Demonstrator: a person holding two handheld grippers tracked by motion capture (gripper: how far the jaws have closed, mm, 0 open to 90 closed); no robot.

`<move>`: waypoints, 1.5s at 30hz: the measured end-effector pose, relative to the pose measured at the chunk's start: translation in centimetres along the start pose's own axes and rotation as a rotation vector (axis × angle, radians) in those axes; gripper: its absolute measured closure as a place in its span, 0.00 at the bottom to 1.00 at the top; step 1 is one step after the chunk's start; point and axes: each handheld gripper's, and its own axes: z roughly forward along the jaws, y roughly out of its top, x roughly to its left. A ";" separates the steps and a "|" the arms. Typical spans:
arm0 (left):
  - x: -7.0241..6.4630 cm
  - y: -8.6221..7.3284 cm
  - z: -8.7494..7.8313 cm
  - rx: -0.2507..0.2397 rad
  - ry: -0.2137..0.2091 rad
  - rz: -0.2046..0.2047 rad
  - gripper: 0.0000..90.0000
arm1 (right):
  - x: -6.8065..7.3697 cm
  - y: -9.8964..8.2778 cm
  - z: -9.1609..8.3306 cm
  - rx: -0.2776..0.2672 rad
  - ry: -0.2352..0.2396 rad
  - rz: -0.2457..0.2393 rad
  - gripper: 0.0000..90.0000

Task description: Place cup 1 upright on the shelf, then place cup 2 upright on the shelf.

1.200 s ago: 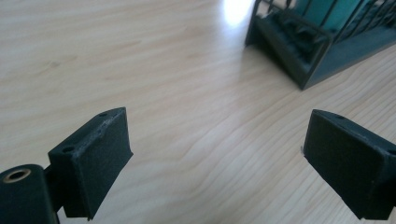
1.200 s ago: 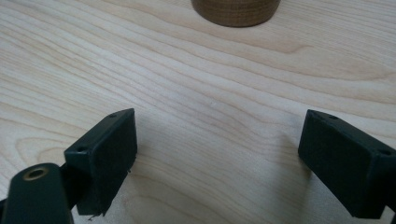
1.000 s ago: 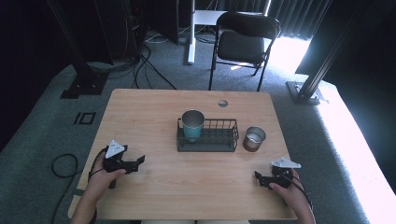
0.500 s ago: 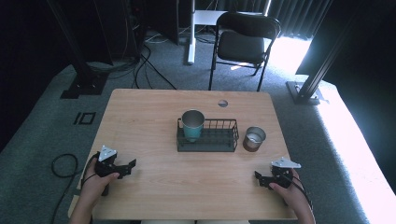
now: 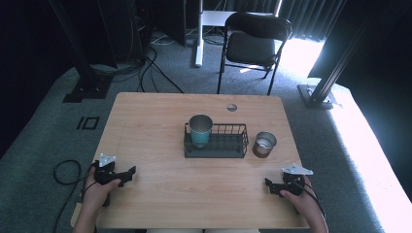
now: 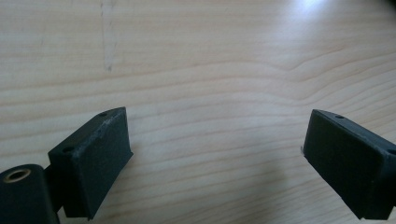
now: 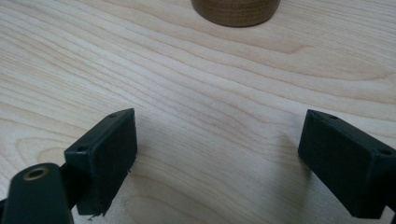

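A short brown cup (image 5: 265,144) with a pale metallic inside stands upright just right of the black wire rack (image 5: 216,141). Both the left gripper (image 5: 127,174) and right gripper (image 5: 270,186) rest spread, empty, on the counter (image 5: 160,116).

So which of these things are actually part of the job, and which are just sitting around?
Part of the job:
- teal cup, standing in the wire rack
- brown cup, on the table beside the rack
- left hand-held gripper, open
- right hand-held gripper, open

Just there:
- folding chair
- floor cables
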 end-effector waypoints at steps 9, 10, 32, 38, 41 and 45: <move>0.2 0.0 0.0 0.023 0.076 -0.004 0.09 | 0.0 0.0 0.0 0.000 0.000 0.000 0.12; 0.1 0.0 0.1 0.031 0.086 0.013 0.09 | 0.0 0.0 0.0 0.000 0.000 0.000 0.12; -0.5 0.1 0.4 0.044 0.118 0.035 0.09 | 0.3 0.1 0.1 0.001 -0.018 0.016 0.12; -0.5 0.1 0.4 0.045 0.117 0.036 0.09 | 0.2 0.1 0.1 0.001 -0.016 0.015 0.12; -0.5 0.1 0.4 0.045 0.118 0.036 0.09 | 0.2 0.1 0.0 0.001 -0.009 0.011 0.12; -0.5 0.1 0.4 0.045 0.117 0.037 0.09 | 0.4 -0.1 -0.1 0.001 -0.008 0.007 0.12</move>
